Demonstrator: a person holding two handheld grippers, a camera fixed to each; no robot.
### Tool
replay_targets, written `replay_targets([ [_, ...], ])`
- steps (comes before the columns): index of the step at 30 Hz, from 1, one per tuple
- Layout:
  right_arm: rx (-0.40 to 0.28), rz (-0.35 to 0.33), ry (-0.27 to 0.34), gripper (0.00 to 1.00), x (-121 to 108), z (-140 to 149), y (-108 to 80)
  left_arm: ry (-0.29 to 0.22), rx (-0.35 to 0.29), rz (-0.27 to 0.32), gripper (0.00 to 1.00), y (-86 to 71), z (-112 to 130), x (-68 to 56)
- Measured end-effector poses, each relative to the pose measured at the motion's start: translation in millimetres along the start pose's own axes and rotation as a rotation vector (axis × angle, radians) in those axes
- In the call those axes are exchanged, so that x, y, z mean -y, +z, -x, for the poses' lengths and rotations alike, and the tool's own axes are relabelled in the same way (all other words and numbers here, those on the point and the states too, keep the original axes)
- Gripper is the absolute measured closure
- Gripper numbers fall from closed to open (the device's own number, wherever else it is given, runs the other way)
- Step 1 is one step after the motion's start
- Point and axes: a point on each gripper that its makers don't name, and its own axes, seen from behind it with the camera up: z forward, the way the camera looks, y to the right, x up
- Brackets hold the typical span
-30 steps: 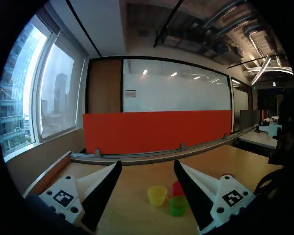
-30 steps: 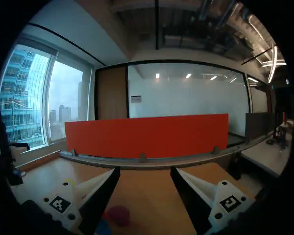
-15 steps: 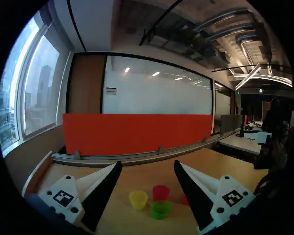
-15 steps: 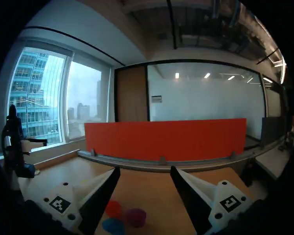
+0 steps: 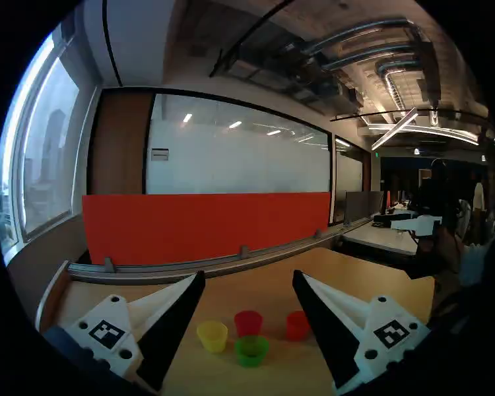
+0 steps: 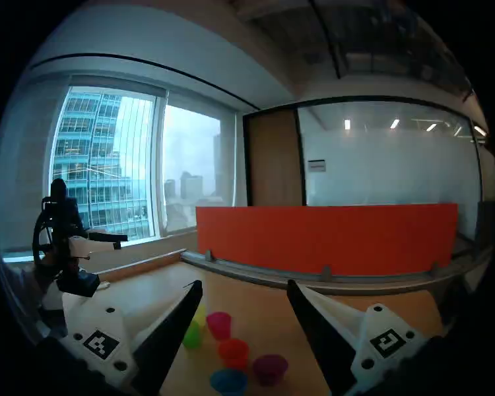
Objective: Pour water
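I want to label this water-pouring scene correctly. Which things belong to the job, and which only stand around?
For the job: yellow cup, red cup, green cup, orange cup, blue cup, purple cup, left gripper and right gripper, both open.
Just standing around: orange divider, window, desk underneath.

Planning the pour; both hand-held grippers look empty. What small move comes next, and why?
Probably lower the left hand-held gripper toward the red cup: its jaws stand open and empty, above the desk, and that cup sits centred ahead between them.
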Motion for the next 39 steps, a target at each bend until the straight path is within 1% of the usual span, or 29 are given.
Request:
replay_targets([
  [3,-0.002,-0.010,0.000,0.01,3,-3,0.8,-0.006,0.000,0.019,0.01,-0.7,-1,-3.0],
  [9,0.020,-0.033,-0.010,0.01,9,-1,-0.5,-0.001,0.016,0.051,0.01,-2.3,3,-9.2],
  [18,0.057,-0.095,-0.029,0.01,24,4,-6.2,0.018,0.048,0.074,0.01,-1.4,9,-11.7],
  [24,0.112,-0.126,-0.056,0.01,29,19,-7.8,0.038,0.092,0.104,0.01,-0.9,24,-17.0],
  [30,0.166,-0.139,-0.088,0.01,31,37,-7.7,0.053,0.134,0.117,0.01,3.2,44,-15.8],
  [39,0.249,-0.161,-0.111,0.01,31,69,-5.1,0.079,0.192,0.138,0.01,13.1,73,-15.6],
])
